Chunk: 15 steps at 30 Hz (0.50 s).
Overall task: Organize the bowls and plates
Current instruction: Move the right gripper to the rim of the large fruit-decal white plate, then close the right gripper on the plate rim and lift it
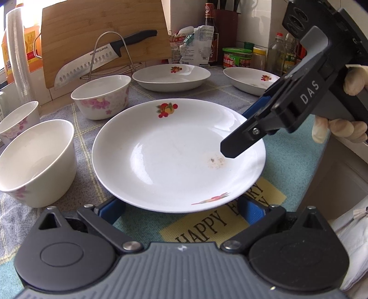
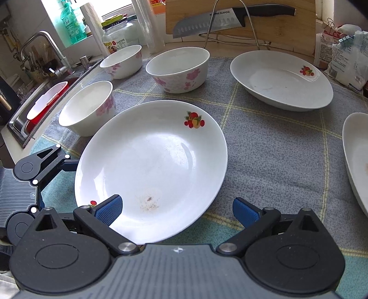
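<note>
1. Left wrist view: the left claw (image 1: pixel 181 211) sits at the bottom of the frame, spread wide, its blue pads on either side of the near rim of a white plate (image 1: pixel 174 158) with a fruit print – nothing is pinched between them.
2. That plate fills the centre of the frame, lying on a checked cloth (image 1: pixel 220 92) that covers the worktop; a small brownish smear marks its well, right of centre.
3. From the right edge the right claw (image 1: pixel 239 135) reaches in, held by a gloved hand (image 1: pixel 340 128). One black finger hangs over the plate's right side and a blue pad shows behind the rim; from this angle I cannot tell whether it touches the plate.
4. Three flowered bowls (image 1: pixel 102 96) stand at the left of the frame, and two more fruit-print plates (image 1: pixel 171 77) lie along the upper middle and upper right.
5. Right wrist view: the right claw (image 2: pixel 177 211) is released, pads well apart. The left pad lies over the plate's (image 2: pixel 149 170) near rim; the right pad stands clear of it, above the cloth (image 2: pixel 276 149).
6. The left claw (image 2: pixel 55 174) shows at the lower left, just beside the plate's left rim.
7. Upper centre – a knife (image 2: pixel 220 20) rests on a wire rack against a wooden board (image 2: pixel 276 25).
</note>
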{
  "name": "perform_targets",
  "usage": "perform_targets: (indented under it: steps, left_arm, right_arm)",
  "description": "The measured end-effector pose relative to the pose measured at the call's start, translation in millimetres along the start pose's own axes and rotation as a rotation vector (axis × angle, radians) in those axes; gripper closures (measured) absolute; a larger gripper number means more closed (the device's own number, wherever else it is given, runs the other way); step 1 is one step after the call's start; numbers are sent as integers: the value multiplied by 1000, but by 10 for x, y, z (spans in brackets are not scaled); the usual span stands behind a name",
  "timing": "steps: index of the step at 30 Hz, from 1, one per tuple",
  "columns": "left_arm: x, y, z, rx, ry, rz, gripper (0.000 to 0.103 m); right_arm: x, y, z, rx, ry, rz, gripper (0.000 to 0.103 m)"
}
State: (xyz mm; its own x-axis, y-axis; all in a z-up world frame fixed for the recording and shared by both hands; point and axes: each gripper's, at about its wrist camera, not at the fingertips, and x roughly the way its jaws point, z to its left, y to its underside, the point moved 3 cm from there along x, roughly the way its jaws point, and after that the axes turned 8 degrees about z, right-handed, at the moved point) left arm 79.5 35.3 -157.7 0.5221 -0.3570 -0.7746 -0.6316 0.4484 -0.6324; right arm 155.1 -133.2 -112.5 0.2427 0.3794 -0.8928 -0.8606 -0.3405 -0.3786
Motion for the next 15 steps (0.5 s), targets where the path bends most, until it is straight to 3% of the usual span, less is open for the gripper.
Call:
perform_targets:
  steps: [15]
  left_arm:
    - [39, -22, 35, -4, -1, -28, 1]
  right_arm:
    - [204, -348, -71, -97, -111, 35, 0]
